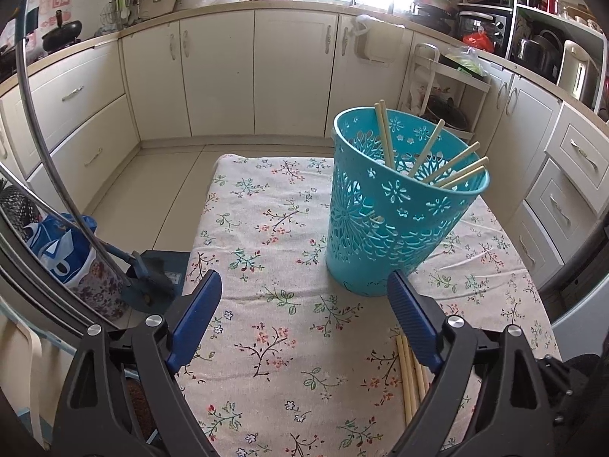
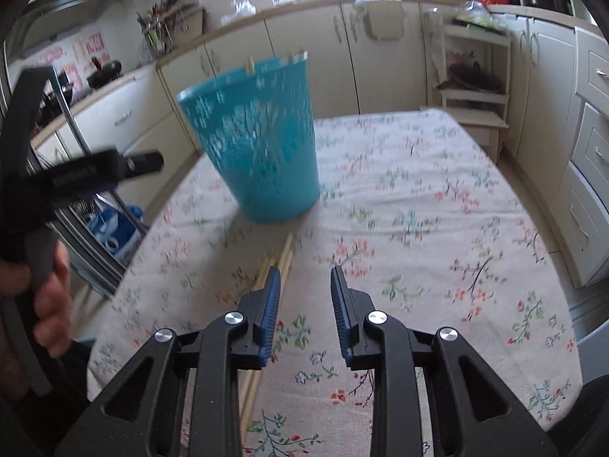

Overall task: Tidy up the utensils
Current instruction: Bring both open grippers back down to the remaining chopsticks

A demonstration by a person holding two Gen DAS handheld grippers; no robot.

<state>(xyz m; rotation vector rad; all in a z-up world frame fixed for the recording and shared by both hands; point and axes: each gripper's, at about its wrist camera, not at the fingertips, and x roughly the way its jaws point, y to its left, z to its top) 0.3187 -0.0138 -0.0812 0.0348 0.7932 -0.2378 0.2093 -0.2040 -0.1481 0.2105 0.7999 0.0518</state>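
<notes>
A teal perforated basket stands upright on the floral tablecloth and holds several wooden chopsticks leaning on its rim. More chopsticks lie flat on the cloth, partly hidden under my left gripper's right finger. My left gripper is wide open and empty, hovering just short of the basket. In the right wrist view the basket is blurred, and the loose chopsticks run under my right gripper's left finger. My right gripper is open and empty above the cloth.
The table's left edge drops to the tiled floor, where a blue-and-white bag and a metal chair frame stand. Cream cabinets ring the room. The hand holding the left gripper's handle is at the right view's left side.
</notes>
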